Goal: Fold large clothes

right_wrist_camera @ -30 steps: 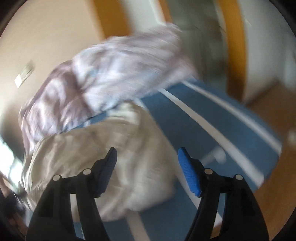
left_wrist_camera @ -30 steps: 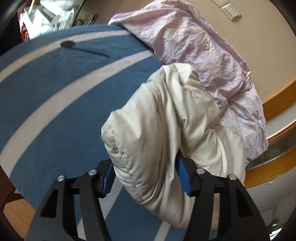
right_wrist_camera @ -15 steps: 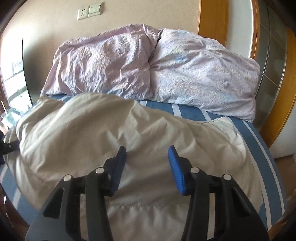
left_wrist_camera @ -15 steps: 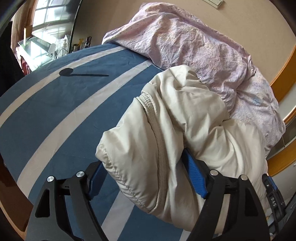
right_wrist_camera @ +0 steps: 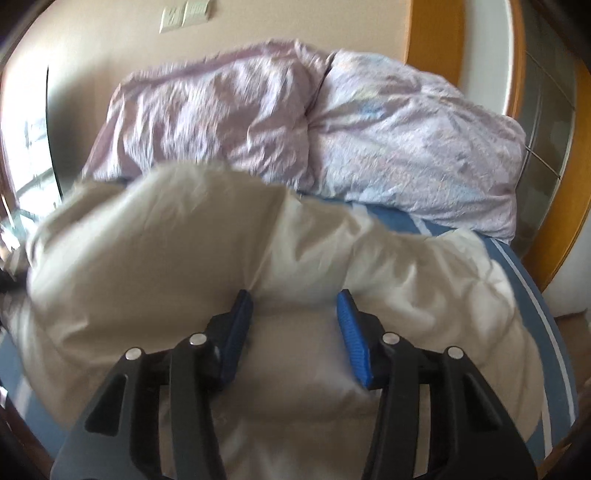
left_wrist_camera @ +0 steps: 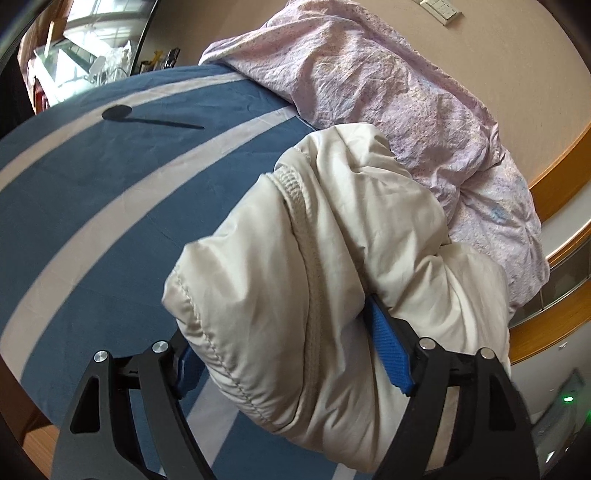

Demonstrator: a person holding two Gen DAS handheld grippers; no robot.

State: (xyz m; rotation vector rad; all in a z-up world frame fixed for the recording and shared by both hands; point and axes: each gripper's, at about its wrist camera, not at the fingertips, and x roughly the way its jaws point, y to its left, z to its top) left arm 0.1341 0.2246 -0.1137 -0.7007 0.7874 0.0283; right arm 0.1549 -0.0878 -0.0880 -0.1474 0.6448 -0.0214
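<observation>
A puffy cream jacket (left_wrist_camera: 332,240) lies bunched on the blue striped bed sheet (left_wrist_camera: 110,184). My left gripper (left_wrist_camera: 280,325) stands wide around a thick fold with a ribbed trim at the jacket's near end. That fold bulges between the blue pads (left_wrist_camera: 388,350), which look slack on it, and the other pad is half hidden by fabric. In the right wrist view the jacket (right_wrist_camera: 166,251) fills the foreground. There my right gripper (right_wrist_camera: 293,295) has its pads sunk into a raised bunch of the fabric, shut on it.
Two crumpled lilac pillows (right_wrist_camera: 221,118) lie against the beige wall just behind the jacket. An orange wooden frame (right_wrist_camera: 432,33) and glass panels stand to the right. Bare striped sheet (left_wrist_camera: 74,240) stretches left of the jacket. A window with clutter (left_wrist_camera: 81,55) is at far left.
The left jaws have widened around the jacket fold while that hand stayed put. The right gripper swung in over the jacket, rolled level, narrowed its jaws and sank into the fabric.
</observation>
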